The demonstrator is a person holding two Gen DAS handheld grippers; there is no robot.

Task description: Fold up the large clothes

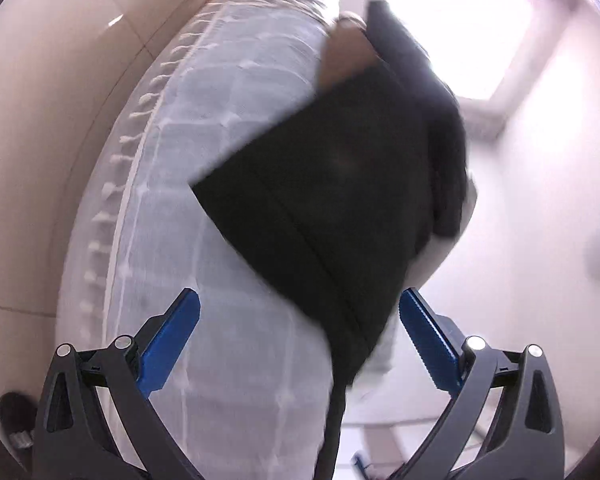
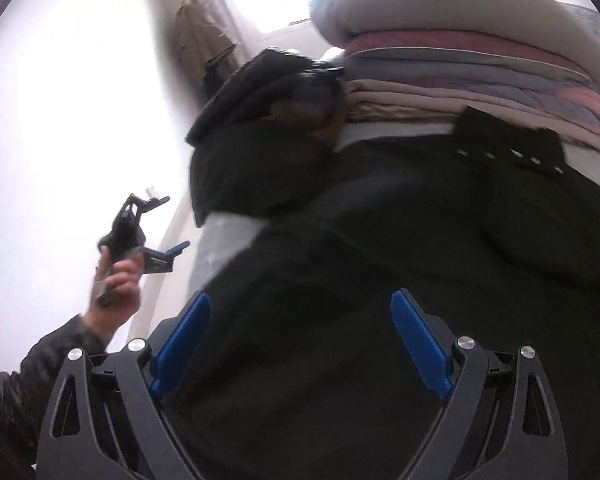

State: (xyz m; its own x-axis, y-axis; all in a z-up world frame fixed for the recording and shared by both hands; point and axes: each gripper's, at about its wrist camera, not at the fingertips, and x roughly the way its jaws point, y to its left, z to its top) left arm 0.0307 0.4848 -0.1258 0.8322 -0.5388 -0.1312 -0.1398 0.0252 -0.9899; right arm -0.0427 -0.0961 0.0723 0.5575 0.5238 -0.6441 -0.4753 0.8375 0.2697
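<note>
A large black garment [image 2: 420, 240] lies spread over a bed with a pale checked cover [image 1: 220, 152]; its hood [image 2: 260, 92] lies at the far end. In the left wrist view the garment [image 1: 332, 184] hangs over the bed's edge. My left gripper [image 1: 300, 312] is open and empty, just off the garment's lower corner. It also shows in the right wrist view [image 2: 156, 220], held up in a hand, apart from the cloth. My right gripper [image 2: 300, 312] is open, with black cloth lying between its blue fingers [image 2: 416, 340].
A stack of folded blankets and a quilt [image 2: 460, 48] sits at the far end of the bed. A beige coat [image 2: 200, 40] hangs by a bright window. Cream floor tiles [image 1: 40, 140] lie beside the bed, with a dark slipper [image 1: 16, 420] low at the left.
</note>
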